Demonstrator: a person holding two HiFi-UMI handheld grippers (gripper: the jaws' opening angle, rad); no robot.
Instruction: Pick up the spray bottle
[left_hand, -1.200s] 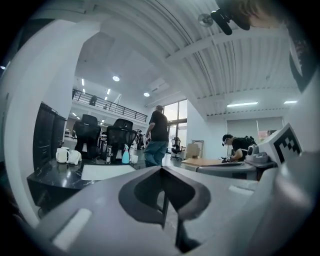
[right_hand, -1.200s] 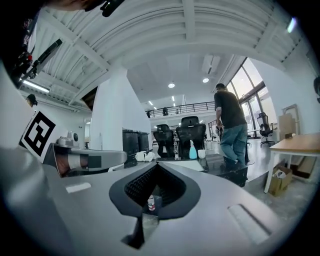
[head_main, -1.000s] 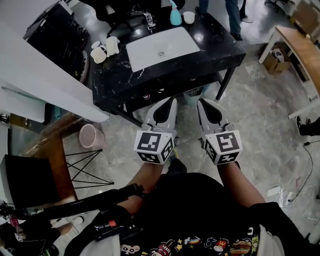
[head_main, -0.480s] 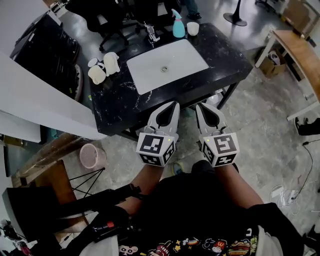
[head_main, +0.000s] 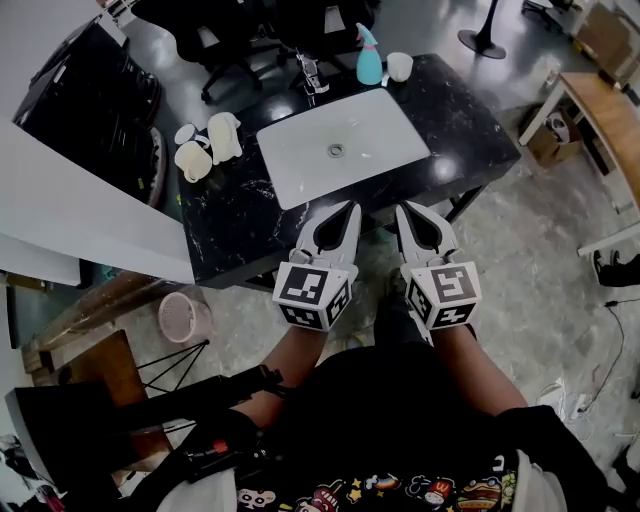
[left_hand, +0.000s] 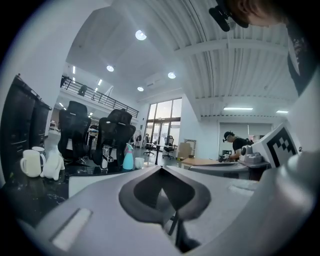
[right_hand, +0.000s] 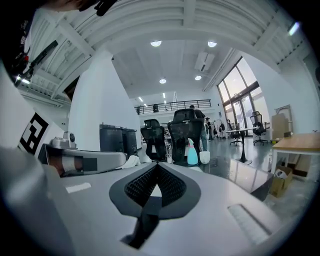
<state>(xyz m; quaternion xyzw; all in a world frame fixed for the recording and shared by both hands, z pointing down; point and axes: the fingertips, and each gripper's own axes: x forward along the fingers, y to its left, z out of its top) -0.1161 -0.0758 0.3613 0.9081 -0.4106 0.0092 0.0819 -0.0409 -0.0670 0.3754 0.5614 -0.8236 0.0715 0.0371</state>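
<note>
My left claw (head_main: 351, 207) and right claw (head_main: 402, 207) are closing on nothing, with the spray bottle (head_main: 369, 57) standing across the table (head_main: 225, 215).
Head view: I am holding both claws side by side over the table's near edge, well apart from the spray bottle, which is standing beyond the sink (head_main: 345, 145), just beside a cup (head_main: 399, 66). Left gripper view: my jaws are pressing tip to tip, empty; the spray bottle (left_hand: 128, 157) is showing a pale blue body under a lighter head. Right gripper view: my jaws are meeting likewise, empty; the spray bottle (right_hand: 192, 152) is standing upright, long axis vertical, nozzle pointing left.
</note>
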